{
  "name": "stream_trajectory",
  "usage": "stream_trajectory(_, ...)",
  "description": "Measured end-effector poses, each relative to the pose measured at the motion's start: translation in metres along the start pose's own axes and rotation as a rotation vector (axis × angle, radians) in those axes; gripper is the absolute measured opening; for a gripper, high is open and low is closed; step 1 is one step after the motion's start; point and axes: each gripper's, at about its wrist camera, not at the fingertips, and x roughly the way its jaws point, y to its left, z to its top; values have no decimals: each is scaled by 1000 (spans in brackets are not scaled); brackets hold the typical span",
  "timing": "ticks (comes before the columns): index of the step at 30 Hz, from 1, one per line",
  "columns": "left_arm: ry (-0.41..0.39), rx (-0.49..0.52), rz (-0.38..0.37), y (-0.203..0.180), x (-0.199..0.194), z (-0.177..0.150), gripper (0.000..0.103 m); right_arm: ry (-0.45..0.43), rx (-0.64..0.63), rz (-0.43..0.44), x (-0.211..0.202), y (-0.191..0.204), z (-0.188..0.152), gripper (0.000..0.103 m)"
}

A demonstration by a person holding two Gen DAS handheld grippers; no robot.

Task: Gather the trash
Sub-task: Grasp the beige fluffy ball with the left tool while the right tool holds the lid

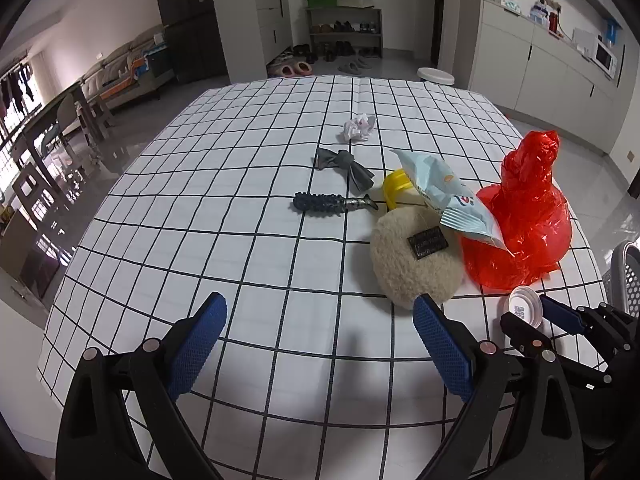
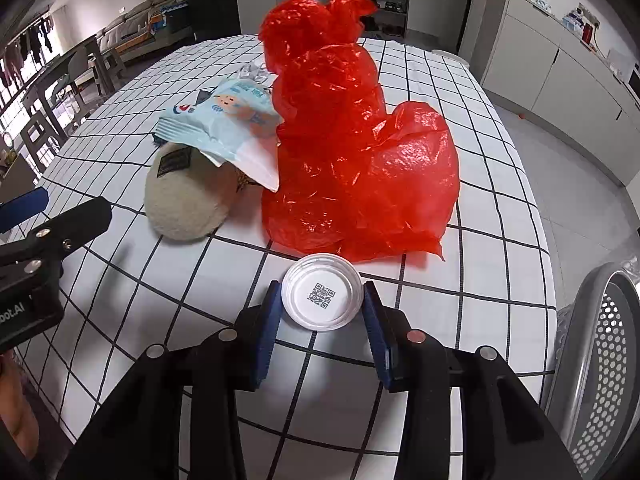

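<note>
My right gripper (image 2: 322, 308) is shut on a small white plastic cup (image 2: 322, 297) with a QR code on its base, held just above the checked tablecloth; the cup also shows in the left wrist view (image 1: 526, 306). A crumpled red plastic bag (image 2: 360, 140) lies just beyond it. A light-blue snack wrapper (image 2: 224, 120) rests on a beige fluffy round pouch (image 2: 188, 204). My left gripper (image 1: 320, 344) is open and empty over the near part of the table. Farther off lie a crumpled white paper (image 1: 359, 127), a dark bow (image 1: 344, 166) and a dark beaded hair clip (image 1: 332, 204).
A grey perforated basket (image 2: 600, 360) stands off the table's right edge. A yellow ring-shaped item (image 1: 394, 188) sits behind the pouch. The table (image 1: 200, 200) has a white cloth with black grid lines. Cabinets run along the right wall.
</note>
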Motion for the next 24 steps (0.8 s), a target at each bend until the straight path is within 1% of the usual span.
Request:
stream_trajectory(7,-6,7,-10,-4,0,0,93,-3,31,27,-11,-9,-7,39)
stream_trajectory(11,9,17,-11,-10,4,-2,93,-8,54,32,-20,-19,-14,39)
stream_trajectory(16,-1,32,-1,-17,7,-2,93,-20,72,16,-30,-35,-21,39)
stream_trajectory(20,22,38,-22,-24,11,-3,93,-26,104,8,-36,-50,-25,39)
stream_trajectory(24,27,44,-34,-31,14,-2,93,-35,136,2,-43,-63,-29,39)
